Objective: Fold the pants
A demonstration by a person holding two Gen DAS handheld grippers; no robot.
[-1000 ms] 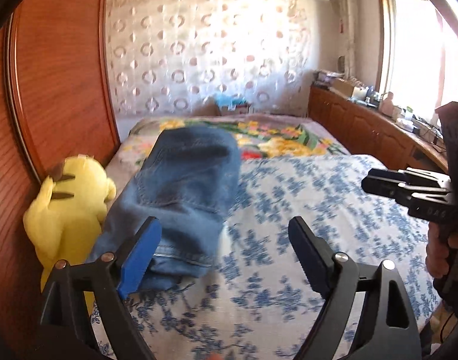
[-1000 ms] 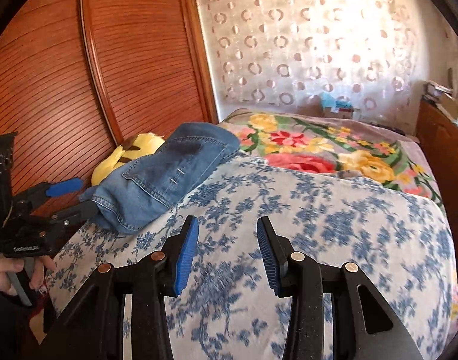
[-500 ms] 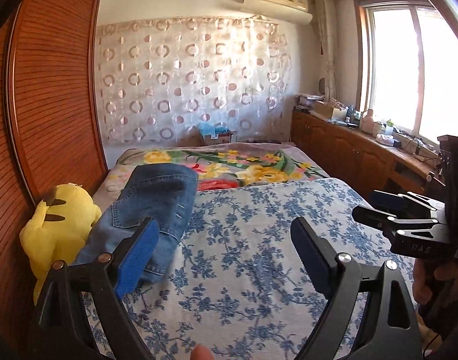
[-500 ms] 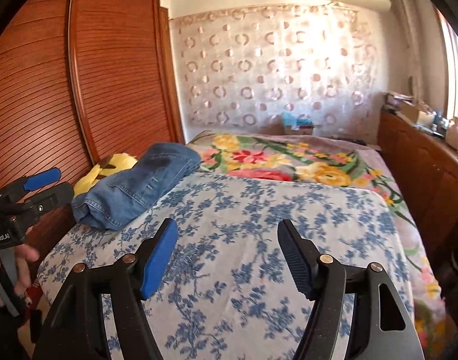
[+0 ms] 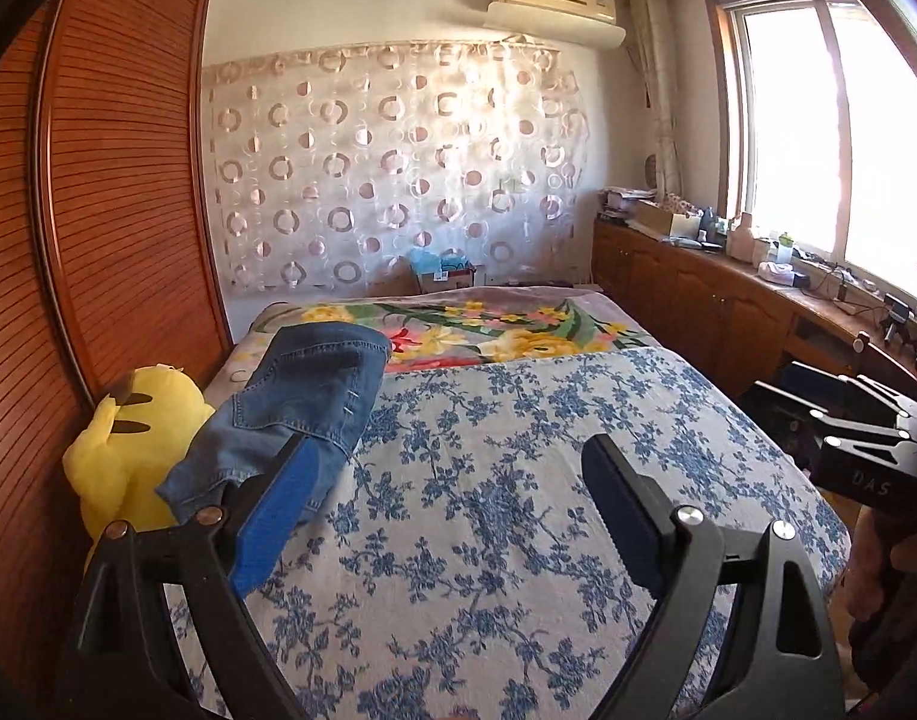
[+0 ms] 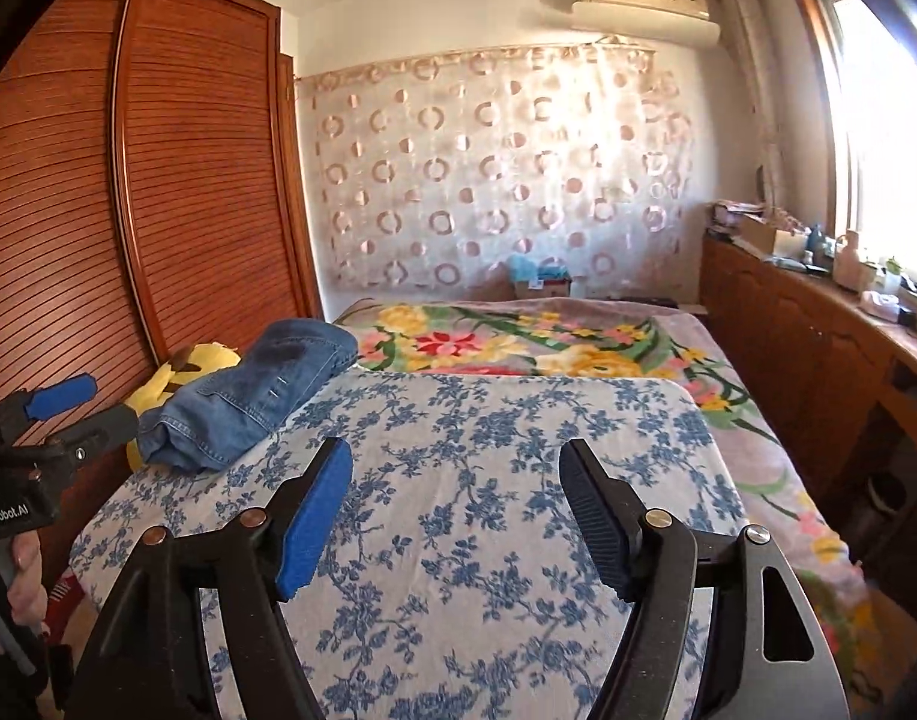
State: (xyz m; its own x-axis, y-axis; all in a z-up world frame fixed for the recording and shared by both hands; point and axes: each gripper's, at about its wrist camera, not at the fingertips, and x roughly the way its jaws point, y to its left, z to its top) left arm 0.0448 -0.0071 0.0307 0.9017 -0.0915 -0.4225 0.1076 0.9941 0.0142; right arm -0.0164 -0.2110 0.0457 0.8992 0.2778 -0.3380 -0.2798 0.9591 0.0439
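The blue jeans (image 5: 314, 396) lie folded in a compact bundle at the left edge of the bed, on the blue-flowered cover (image 5: 518, 510). In the right wrist view the jeans (image 6: 248, 402) rest untouched, well ahead and left of both tools. My left gripper (image 5: 446, 450) is open, nothing between its fingers, hovering short of the bundle. My right gripper (image 6: 455, 456) is open and empty over the cover's near part. Each tool shows in the other's view: the right gripper (image 5: 818, 402) at the right edge, the left gripper (image 6: 107, 405) at the left edge.
A yellow plush toy (image 5: 128, 438) sits wedged between the jeans and the brown slatted wardrobe (image 5: 98, 210). A bright floral blanket (image 5: 488, 330) covers the bed's far half. A wooden cabinet (image 5: 698, 306) with clutter runs under the window on the right.
Both grippers have drawn back from the bed and lifted a little, so the jeans look smaller and farther. The right gripper's jaws have spread wider. The jeans have not moved.
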